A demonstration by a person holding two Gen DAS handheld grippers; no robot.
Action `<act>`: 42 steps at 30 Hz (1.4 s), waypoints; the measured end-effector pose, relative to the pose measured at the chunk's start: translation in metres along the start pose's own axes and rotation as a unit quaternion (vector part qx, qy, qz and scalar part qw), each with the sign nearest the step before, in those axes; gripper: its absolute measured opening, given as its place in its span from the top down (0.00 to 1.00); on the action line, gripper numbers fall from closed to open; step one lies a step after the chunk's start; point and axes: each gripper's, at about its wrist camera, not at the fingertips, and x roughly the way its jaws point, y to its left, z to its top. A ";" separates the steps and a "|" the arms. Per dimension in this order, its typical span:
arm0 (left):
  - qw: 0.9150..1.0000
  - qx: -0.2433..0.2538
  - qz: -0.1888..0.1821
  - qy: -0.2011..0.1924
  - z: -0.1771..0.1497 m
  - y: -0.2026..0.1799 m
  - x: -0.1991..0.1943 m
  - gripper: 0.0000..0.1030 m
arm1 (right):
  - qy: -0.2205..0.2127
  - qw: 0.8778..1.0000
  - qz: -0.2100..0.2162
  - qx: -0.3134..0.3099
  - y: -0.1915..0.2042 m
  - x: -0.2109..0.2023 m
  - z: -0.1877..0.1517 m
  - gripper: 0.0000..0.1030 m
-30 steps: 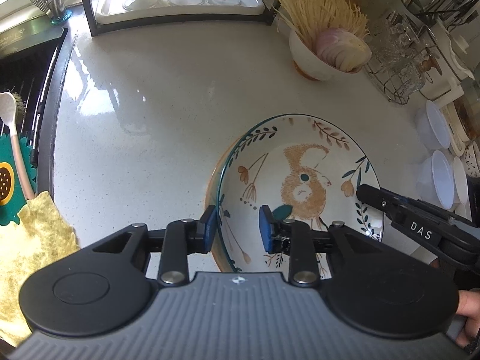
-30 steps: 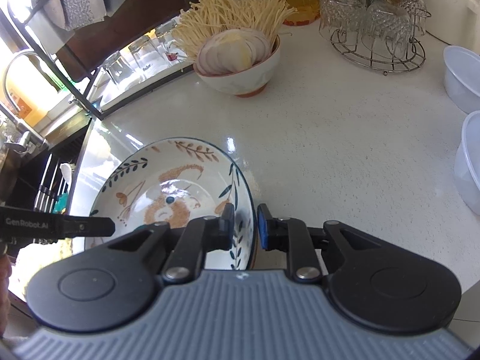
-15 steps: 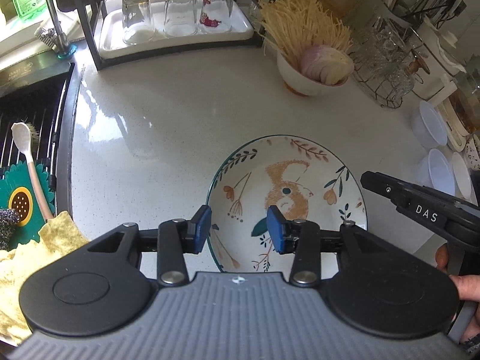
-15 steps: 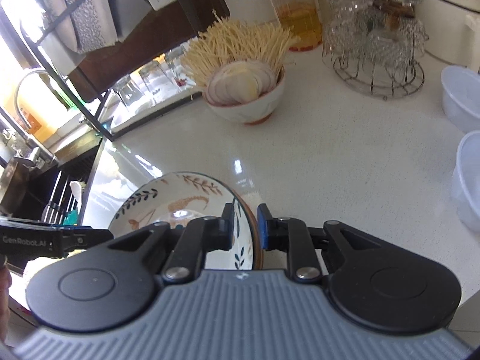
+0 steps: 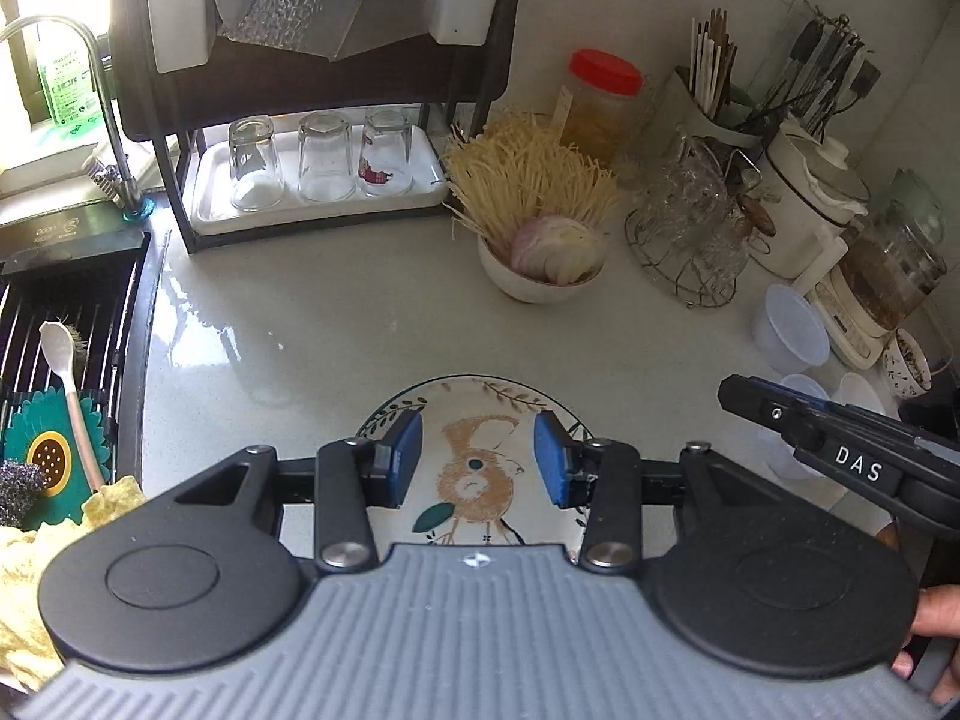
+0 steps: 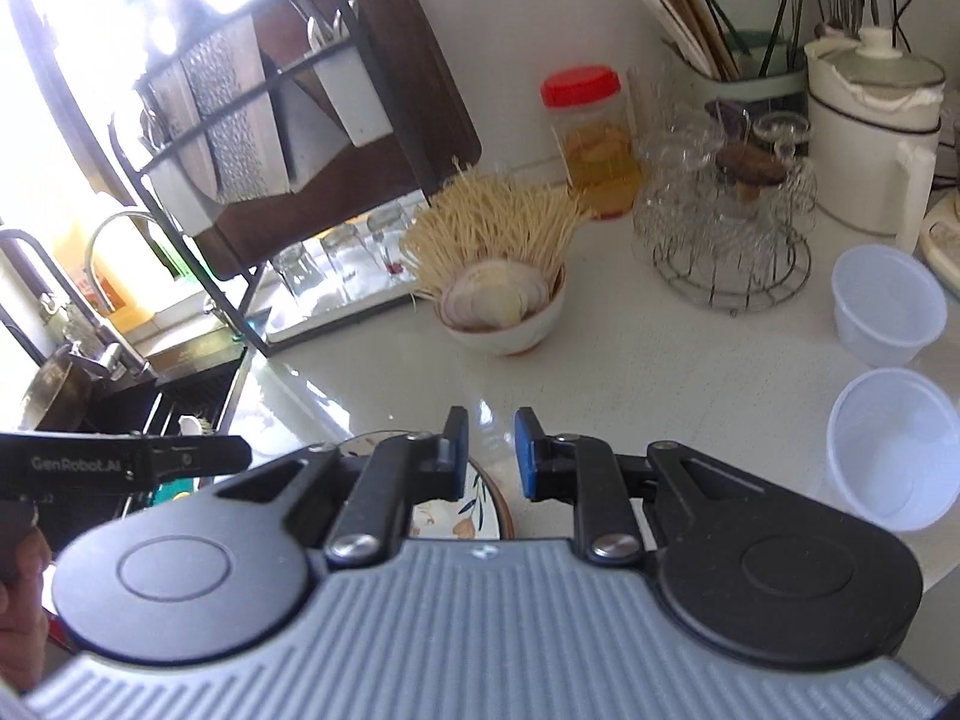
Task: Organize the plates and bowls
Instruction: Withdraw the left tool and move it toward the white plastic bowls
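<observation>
A deep plate [image 5: 480,498] painted with a brown bird and leaf sprigs lies on the pale counter [image 5: 300,348]. My left gripper [image 5: 477,457] hovers above it, blue pads wide apart and open, nothing between them. In the right wrist view only a sliver of the plate [image 6: 474,510] shows, under my right gripper [image 6: 491,453], whose pads stand a narrow gap apart with bare counter between. The right gripper [image 5: 738,390] is off the plate's right side; the left gripper [image 6: 240,456] pokes in from the left.
A bowl of noodles and sliced onion [image 5: 540,264] stands behind the plate. A dark rack with upturned glasses [image 5: 324,168] is at the back left, the sink [image 5: 60,312] far left. A wire stand of glass cups [image 5: 690,240] and two plastic tubs [image 6: 888,444] crowd the right.
Both grippers have risen and pulled back from the plate, which stays on the counter. The left jaws stand wider than a second ago. The right pads no longer straddle the rim.
</observation>
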 end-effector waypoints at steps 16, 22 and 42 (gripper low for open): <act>0.999 0.015 -0.026 -0.035 -0.041 -0.032 -0.044 0.54 | -0.030 0.999 -0.017 -0.015 0.001 -0.061 -0.015 0.80; 0.998 0.038 -0.038 -0.033 -0.051 -0.034 -0.047 0.54 | -0.036 0.999 -0.035 0.012 0.002 -0.076 -0.030 0.80; 0.993 0.081 -0.083 -0.035 -0.079 -0.044 -0.070 0.54 | -0.052 0.993 -0.095 0.045 0.014 -0.134 -0.068 0.80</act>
